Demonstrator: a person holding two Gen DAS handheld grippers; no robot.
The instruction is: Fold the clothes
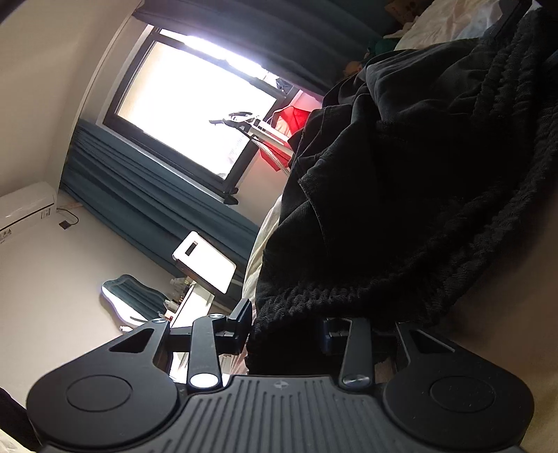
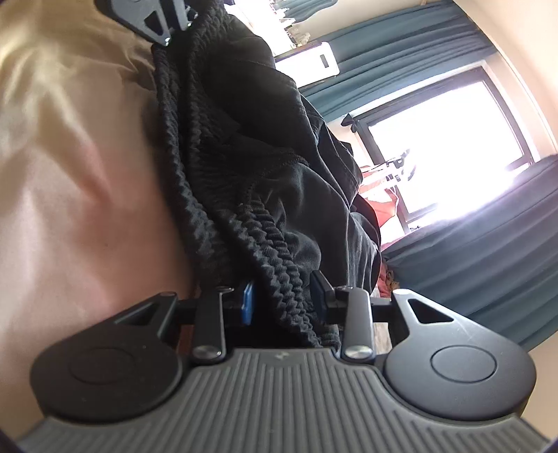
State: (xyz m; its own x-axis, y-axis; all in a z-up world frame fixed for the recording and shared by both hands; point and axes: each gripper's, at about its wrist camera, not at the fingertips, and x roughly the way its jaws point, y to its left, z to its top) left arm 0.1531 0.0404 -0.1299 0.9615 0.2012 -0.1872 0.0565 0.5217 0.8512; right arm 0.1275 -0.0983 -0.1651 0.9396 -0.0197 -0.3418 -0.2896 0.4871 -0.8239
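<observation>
A black garment with a ribbed elastic waistband (image 1: 401, 216) lies bunched on a cream bed sheet (image 1: 495, 334). In the left wrist view my left gripper (image 1: 289, 327) has its jaws spread wide around one end of the waistband, and the cloth sits loosely between them. In the right wrist view the same garment (image 2: 265, 163) runs away from me, and my right gripper (image 2: 284, 299) has its jaws apart around the other end of the waistband. The left gripper (image 2: 157, 21) shows at the top of the right wrist view, at the garment's far end.
The bed sheet (image 2: 76, 181) spreads beside the garment. A bright window (image 1: 195, 101) with teal curtains (image 1: 146, 195) fills the far wall. A red cloth (image 1: 293, 122) hangs near the window. A white appliance (image 1: 204, 261) and an air conditioner (image 1: 24, 205) stand beyond the bed.
</observation>
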